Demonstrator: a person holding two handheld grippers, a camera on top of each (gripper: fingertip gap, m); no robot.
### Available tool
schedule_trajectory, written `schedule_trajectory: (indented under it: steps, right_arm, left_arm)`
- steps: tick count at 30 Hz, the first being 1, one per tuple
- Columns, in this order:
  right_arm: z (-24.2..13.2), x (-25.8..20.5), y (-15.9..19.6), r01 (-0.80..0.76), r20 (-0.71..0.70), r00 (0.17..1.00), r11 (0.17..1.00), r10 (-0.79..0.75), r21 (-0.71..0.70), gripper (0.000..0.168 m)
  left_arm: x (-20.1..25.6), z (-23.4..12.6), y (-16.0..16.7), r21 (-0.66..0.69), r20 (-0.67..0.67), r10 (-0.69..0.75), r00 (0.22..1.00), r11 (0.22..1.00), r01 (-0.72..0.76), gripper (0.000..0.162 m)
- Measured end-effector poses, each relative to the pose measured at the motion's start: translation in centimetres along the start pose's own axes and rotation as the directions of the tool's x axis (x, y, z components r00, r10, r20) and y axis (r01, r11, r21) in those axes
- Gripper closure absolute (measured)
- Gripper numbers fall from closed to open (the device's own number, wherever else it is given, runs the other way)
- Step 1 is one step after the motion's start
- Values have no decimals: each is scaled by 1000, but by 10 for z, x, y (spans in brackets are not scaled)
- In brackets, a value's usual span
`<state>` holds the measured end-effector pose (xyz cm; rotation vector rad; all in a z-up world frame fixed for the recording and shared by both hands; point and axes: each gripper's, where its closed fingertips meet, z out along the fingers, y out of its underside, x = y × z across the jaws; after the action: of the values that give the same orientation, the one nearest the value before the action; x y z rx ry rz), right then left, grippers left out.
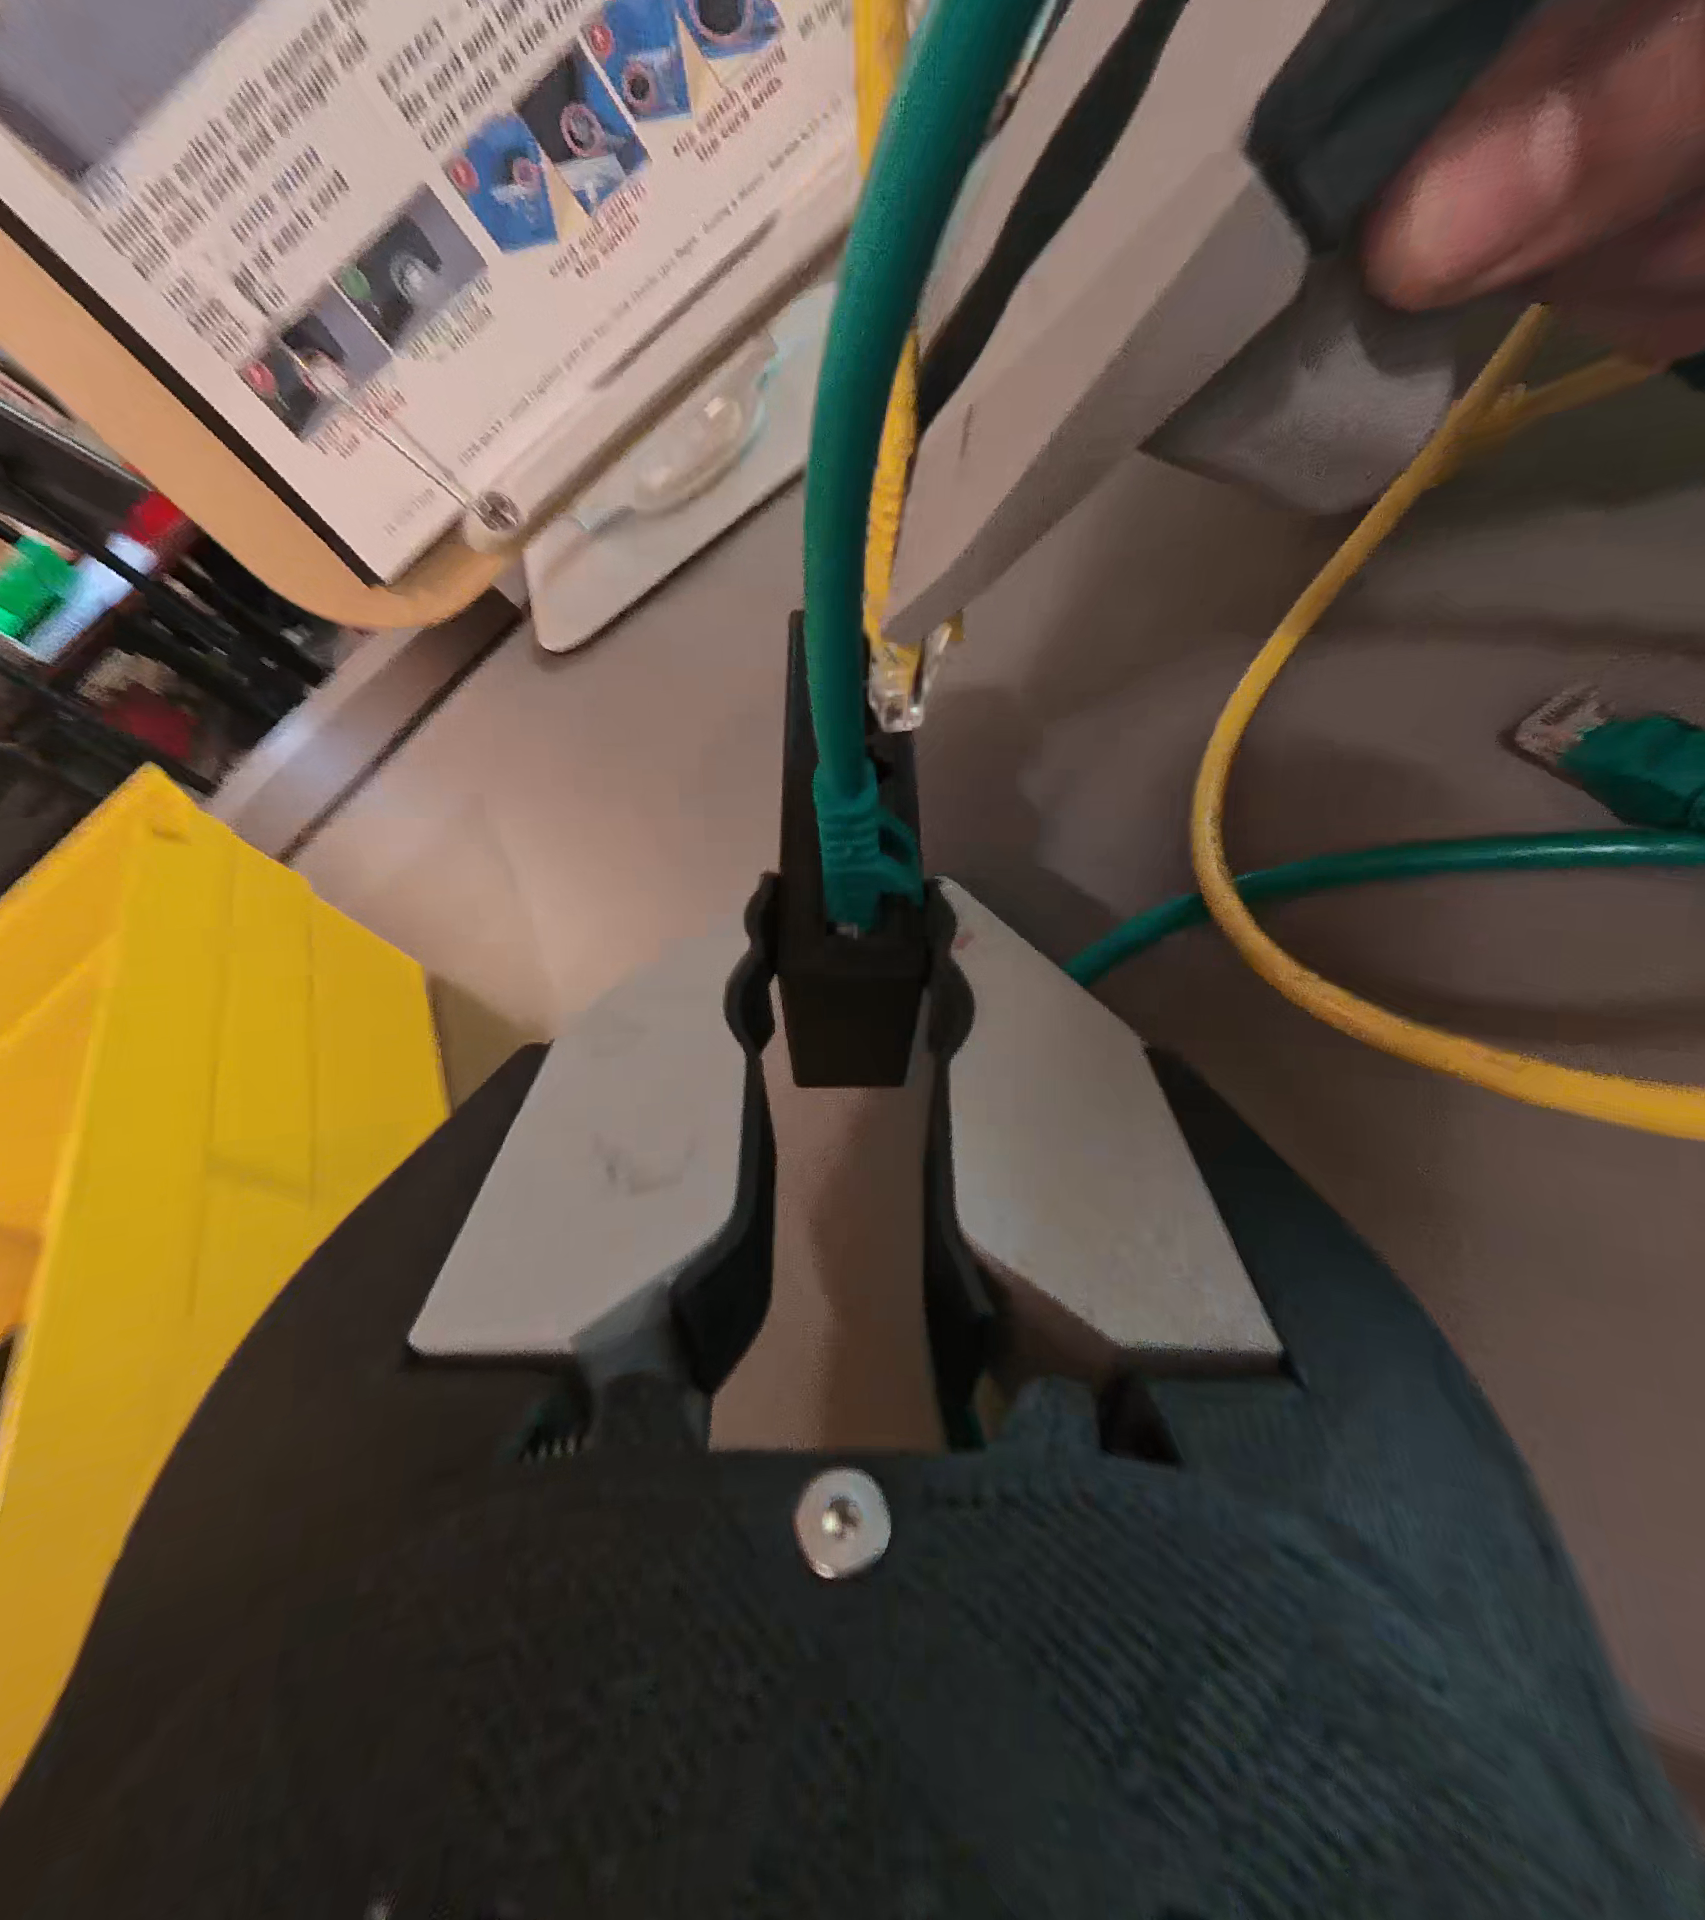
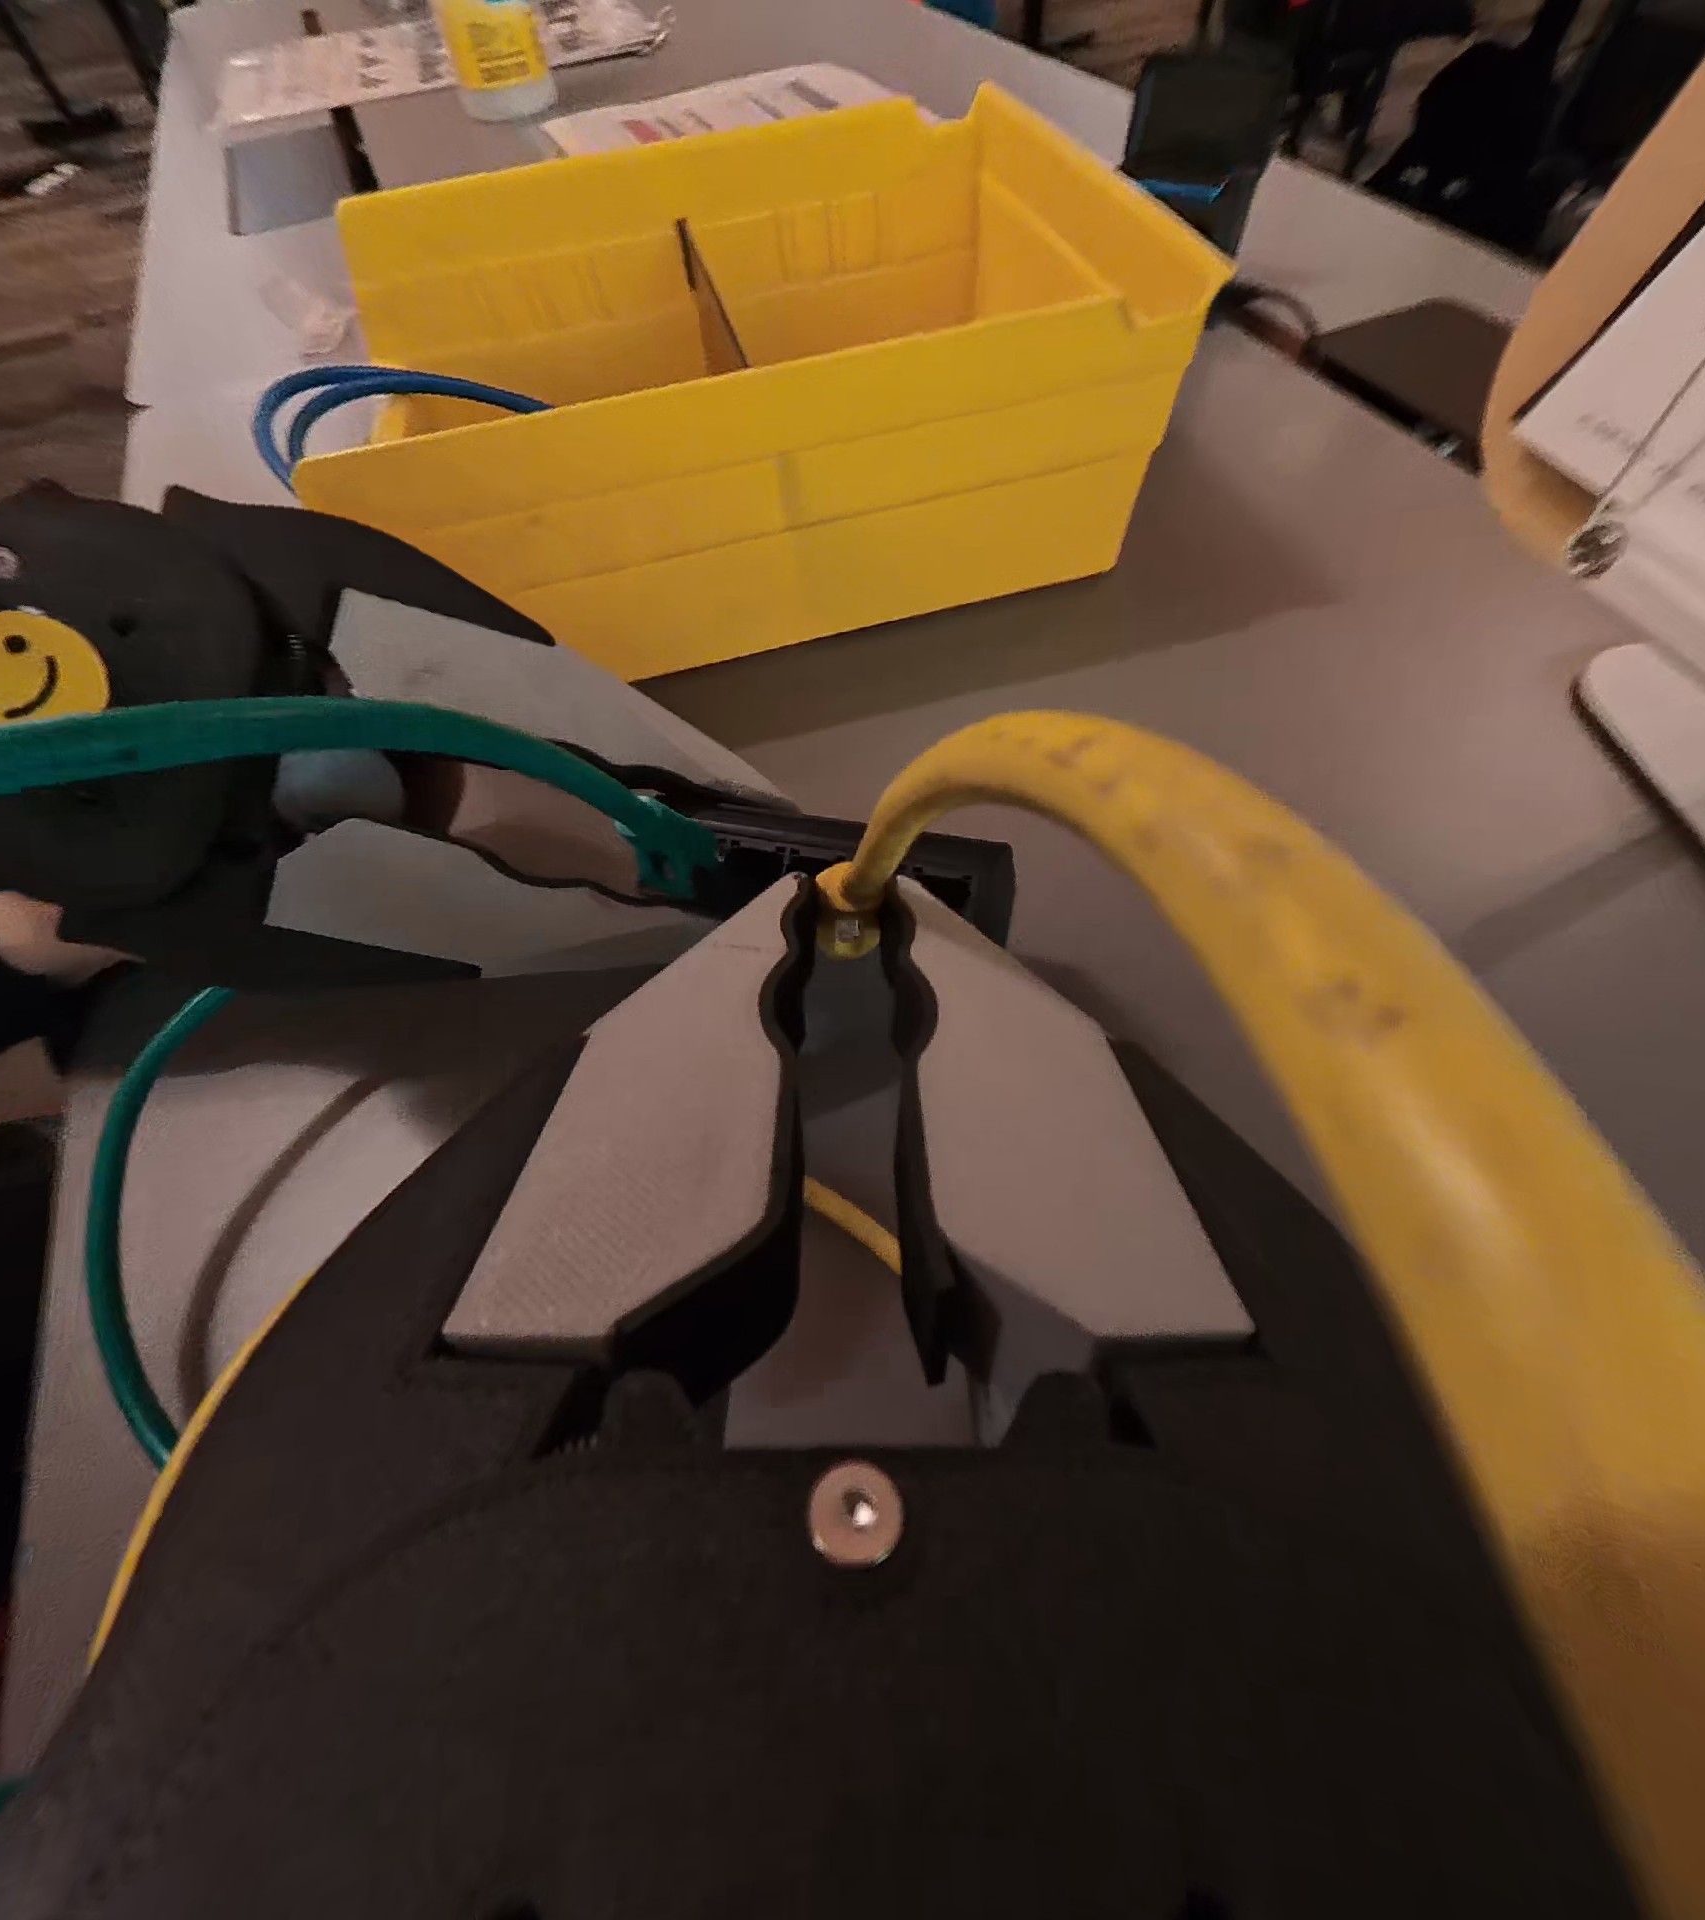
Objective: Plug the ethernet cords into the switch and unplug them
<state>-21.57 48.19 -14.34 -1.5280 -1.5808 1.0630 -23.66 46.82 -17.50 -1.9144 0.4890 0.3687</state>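
Switch [image 1: 843, 977], small and black, clamped at 1 end between the narrowed tips of the left gripper [image 1: 846, 971], green cord [image 1: 853, 540] plugged into a port just beside those tips. Yellow cord [image 2: 1367, 1039] pinched at its plug boot by the right gripper [image 2: 846, 925], clear plug hovering at the switch's port face, close beside the green one. Grey table [image 2: 1295, 644] open to the right; yellow bin [image 2: 765, 520] just behind, sign stand [image 1: 328, 312] near the far edge.
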Motion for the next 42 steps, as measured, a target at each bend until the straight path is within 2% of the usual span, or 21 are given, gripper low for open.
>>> schedule_trajectory:
  steps: [3,6,9,13,19,21,24,27,32,37,40,42]
  right_arm:
    - [-4,3,-13,64,-76,995,996,-59,69,160]
    - [-10,-2,-25,73,-70,996,985,-63,156,160]
    - [-14,-7,-35,58,-47,998,971,-48,230,160]
    - [-23,-3,-47,89,-114,992,944,-55,318,160]
    - [-21,-11,-50,153,-138,984,928,-112,340,160]
    - [-21,-12,-50,131,-101,990,926,-102,354,160]
    - [-17,-14,-44,-30,81,997,940,3,341,160]
    - [-16,-19,-35,-181,275,956,944,103,275,160]
    - [-24,-29,-26,-276,464,868,948,176,158,158]
    - [-22,-24,1,-197,403,897,980,180,1,157]
    - [-13,-26,14,-140,354,922,988,156,-71,157]
    - [-6,-30,20,-111,328,935,989,139,-100,160]
  left_arm:
    - [-11,-1,-14,35,131,158,979,986,-164,137]
    - [-17,-4,-26,58,219,252,943,961,-271,137]
    - [-28,-8,-39,92,287,275,918,946,-312,136]
    - [-29,-14,-55,153,341,300,891,918,-367,136]
    - [-23,-28,-67,236,381,318,868,875,-424,136]
    - [-22,-29,-66,260,351,306,885,876,-406,137]
    - [-15,-33,-67,317,299,291,909,868,-382,136]
    - [-4,-38,-70,373,254,314,915,841,-392,136]
    - [12,-48,-79,506,111,257,960,817,-277,136]
    - [28,-33,-61,391,-62,118,991,917,-85,136]
    - [33,-28,-40,279,-89,-9,996,960,33,137]
    - [35,-30,-29,208,-73,-28,997,977,43,135]
